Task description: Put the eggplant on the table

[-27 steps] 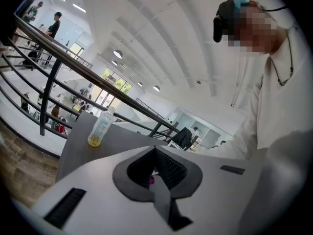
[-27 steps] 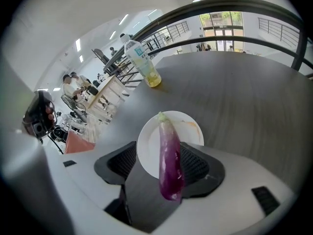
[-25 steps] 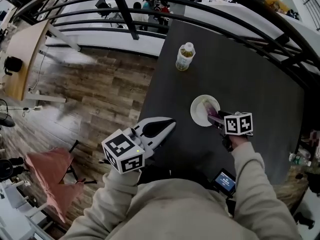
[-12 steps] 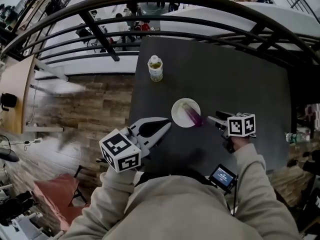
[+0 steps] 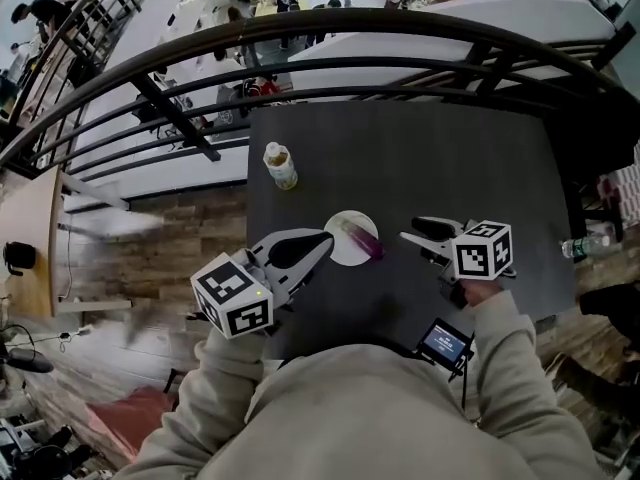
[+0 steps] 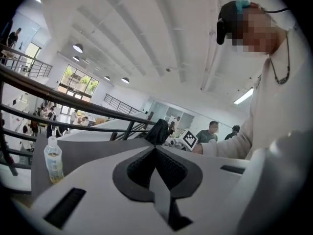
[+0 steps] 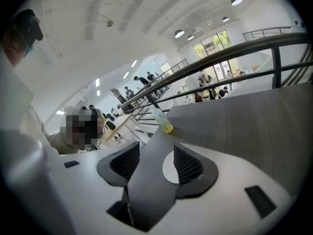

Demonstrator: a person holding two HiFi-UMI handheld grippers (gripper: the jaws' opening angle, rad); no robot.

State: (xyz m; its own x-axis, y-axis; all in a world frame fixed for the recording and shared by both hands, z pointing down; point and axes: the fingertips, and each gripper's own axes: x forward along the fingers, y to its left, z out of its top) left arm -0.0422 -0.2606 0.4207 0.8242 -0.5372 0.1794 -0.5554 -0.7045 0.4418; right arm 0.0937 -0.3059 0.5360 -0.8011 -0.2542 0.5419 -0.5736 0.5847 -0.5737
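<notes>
left tongs (image 5: 326, 239): jaws together, tips meeting, nothing in them. In the left gripper view the pads close to a point, with only a dark hollow behind it. They hang over the 7 o'clock corner of the table (image 5: 470, 148) and point toward 2 o'clock in the head view.

right tongs (image 5: 412, 230): jaws apart, have just been closing a little, nothing between them. The right gripper view shows only bare table and a sliver of white plate through the gap. They point toward 9 o'clock in the head view and touch nothing.

eggplant (image 5: 362, 240): purple, lies across the plate (image 5: 340, 250), long axis running 10 to 4 o'clock, with the 4 o'clock end over the rim. Can't tell if that end touches the table. It sits between the two tongs, just at 3 o'clock of the left tips and at 9 o'clock of the right tips, apart from both. Not gripped.

plate: white, round, near the table's 9 o'clock edge.

bottle (image 5: 281, 166): upright, yellowish liquid, at 11 o'clock of the plate, by the same table edge, well apart from both tongs.

screen (image 5: 444, 343): small, lit, at 6 o'clock of the right tongs, by the table's near edge.

railing (image 5: 400, 28): dark curved bars past the table's 12 o'clock edge. Wood floor (image 5: 150, 258) at the table's 9 o'clock.
</notes>
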